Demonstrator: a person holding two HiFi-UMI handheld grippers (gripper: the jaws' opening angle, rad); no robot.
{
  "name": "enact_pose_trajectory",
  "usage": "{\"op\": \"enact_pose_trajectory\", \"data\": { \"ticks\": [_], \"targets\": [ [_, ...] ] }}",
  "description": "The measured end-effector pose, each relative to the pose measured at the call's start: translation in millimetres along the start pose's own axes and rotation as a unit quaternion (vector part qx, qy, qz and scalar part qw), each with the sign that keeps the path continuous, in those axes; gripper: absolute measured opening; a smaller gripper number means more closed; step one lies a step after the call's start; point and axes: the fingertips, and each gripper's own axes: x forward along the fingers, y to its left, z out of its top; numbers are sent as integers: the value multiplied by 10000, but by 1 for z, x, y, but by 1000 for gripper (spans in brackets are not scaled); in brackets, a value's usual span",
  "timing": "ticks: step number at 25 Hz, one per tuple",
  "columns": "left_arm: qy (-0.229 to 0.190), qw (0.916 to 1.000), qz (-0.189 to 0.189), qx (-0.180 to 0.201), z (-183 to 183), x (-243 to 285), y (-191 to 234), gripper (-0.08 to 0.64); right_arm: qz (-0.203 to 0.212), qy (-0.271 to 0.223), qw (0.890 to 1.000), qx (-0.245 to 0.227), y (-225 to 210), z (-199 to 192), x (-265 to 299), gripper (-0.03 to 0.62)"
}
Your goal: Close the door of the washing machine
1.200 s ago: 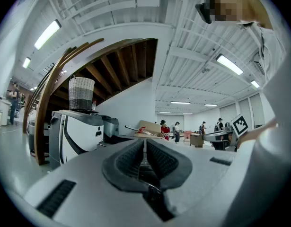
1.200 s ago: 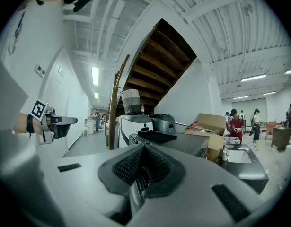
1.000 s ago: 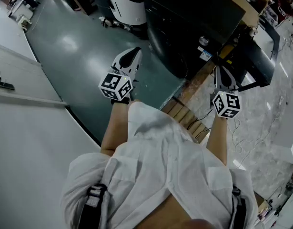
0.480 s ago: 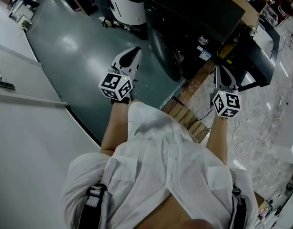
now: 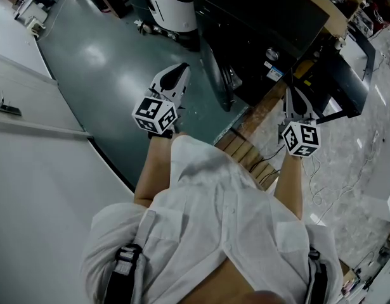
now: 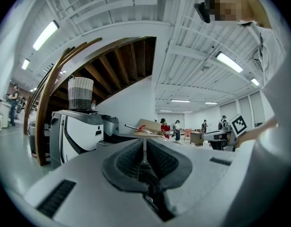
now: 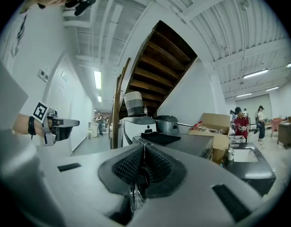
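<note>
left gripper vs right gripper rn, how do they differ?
The left gripper hangs over the green floor; the right gripper hangs by the wooden platform. The left gripper is right beside the ajar washing machine door; the right gripper is farther from it. Shared: both are shut, empty and touching nothing.

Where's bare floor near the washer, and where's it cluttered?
Bare: green floor between the white partition and the washing machine, left of its door. Crowded: cables on the pale floor right of the wooden slats.
</note>
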Motion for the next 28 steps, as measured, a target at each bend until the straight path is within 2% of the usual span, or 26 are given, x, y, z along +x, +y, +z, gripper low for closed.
{"op": "enact_pose_trajectory", "data": {
  "ticks": [14,28],
  "targets": [
    [99,9998,167,11,-7,-4,-3,31,178,66,9998,49,-4,-9,10,29],
    [237,9983,515,-114,-27,-20,23,32,573,271,9980,-9,18,-25,47,31]
  ]
}}
